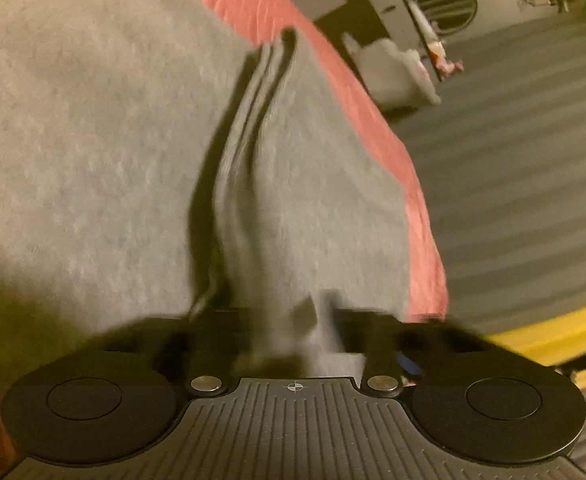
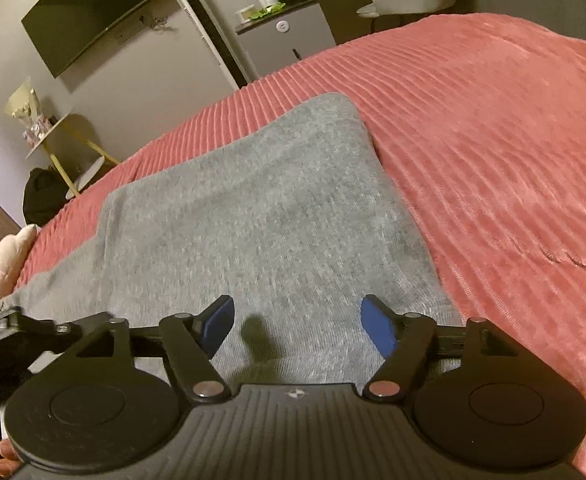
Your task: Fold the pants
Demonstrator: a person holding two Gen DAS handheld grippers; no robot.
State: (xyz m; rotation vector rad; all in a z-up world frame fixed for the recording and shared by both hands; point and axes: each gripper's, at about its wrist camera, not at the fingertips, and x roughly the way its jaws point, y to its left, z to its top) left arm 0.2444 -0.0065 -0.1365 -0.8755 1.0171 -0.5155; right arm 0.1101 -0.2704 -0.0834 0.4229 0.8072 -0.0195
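The grey pants [image 2: 261, 216] lie on a pink ribbed bedspread [image 2: 493, 140]. In the left wrist view the pants [image 1: 93, 140] fill most of the frame, and a raised fold of grey cloth [image 1: 253, 160] runs away from my left gripper [image 1: 293, 332]. That gripper is shut on the grey cloth; its fingers are blurred and mostly hidden by fabric. My right gripper [image 2: 299, 330] is open just above the flat grey cloth, its blue pads [image 2: 379, 328] apart and holding nothing.
The bed edge [image 1: 413, 200] drops to a grey striped carpet [image 1: 513, 180] on the right. A wall television [image 2: 93, 16], a small grey cabinet [image 2: 289, 36], a gold side table [image 2: 65, 148] and a pink pillow [image 2: 1, 272] surround the bed.
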